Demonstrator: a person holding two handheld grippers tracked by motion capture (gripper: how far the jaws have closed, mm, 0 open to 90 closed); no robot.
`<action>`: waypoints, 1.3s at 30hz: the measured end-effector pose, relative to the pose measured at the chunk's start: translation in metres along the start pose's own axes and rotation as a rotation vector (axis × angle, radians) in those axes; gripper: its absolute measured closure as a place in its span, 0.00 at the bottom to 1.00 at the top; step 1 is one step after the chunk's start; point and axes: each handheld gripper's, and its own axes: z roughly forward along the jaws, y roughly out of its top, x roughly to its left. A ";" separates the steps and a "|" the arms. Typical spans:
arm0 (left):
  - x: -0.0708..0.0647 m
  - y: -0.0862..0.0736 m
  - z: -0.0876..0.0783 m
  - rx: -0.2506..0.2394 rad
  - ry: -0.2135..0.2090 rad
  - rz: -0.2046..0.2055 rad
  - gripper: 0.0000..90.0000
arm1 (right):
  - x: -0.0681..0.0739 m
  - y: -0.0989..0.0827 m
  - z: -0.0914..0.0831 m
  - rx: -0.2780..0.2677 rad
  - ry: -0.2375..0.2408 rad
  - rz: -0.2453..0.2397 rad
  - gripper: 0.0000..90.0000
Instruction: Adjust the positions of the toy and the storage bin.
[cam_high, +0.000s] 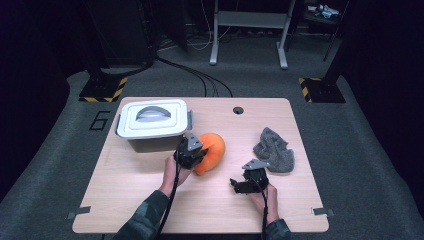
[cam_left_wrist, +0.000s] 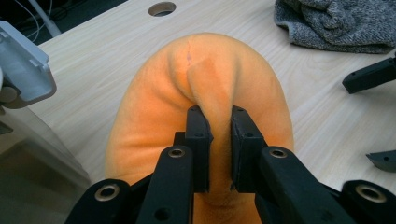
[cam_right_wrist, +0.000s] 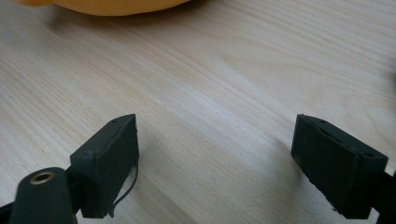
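Observation:
An orange soft cloth (cam_high: 214, 146) lies bunched on the wooden table (cam_high: 150, 200), just right of a lidded box. My left gripper (cam_high: 196, 154) is shut on a raised fold of it; in the left gripper view the two black jaws (cam_left_wrist: 219, 116) pinch that fold of the orange cloth (cam_left_wrist: 219, 70) tightly. My right gripper (cam_high: 239, 185) rests low over bare table to the right, apart from the cloth. Its jaws (cam_right_wrist: 215, 135) stand wide open with nothing between them, and the orange cloth's edge (cam_right_wrist: 116, 5) lies farther off.
A grey box with a white lid (cam_high: 152, 122) stands at the back left, close to the cloth. A crumpled grey towel (cam_high: 274, 150) lies at the right. A round hole (cam_high: 238, 110) sits near the table's far edge.

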 end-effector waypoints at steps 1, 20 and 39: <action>0.000 0.000 -0.002 -0.001 -0.004 0.002 0.89 | 0.000 0.000 0.000 0.000 0.000 0.000 0.16; -0.002 -0.019 -0.040 -0.028 -0.025 0.008 0.89 | 0.000 0.000 0.000 0.000 0.000 -0.001 0.16; 0.006 -0.050 -0.083 -0.044 0.004 -0.021 0.89 | 0.000 0.000 0.000 0.000 -0.001 -0.001 0.16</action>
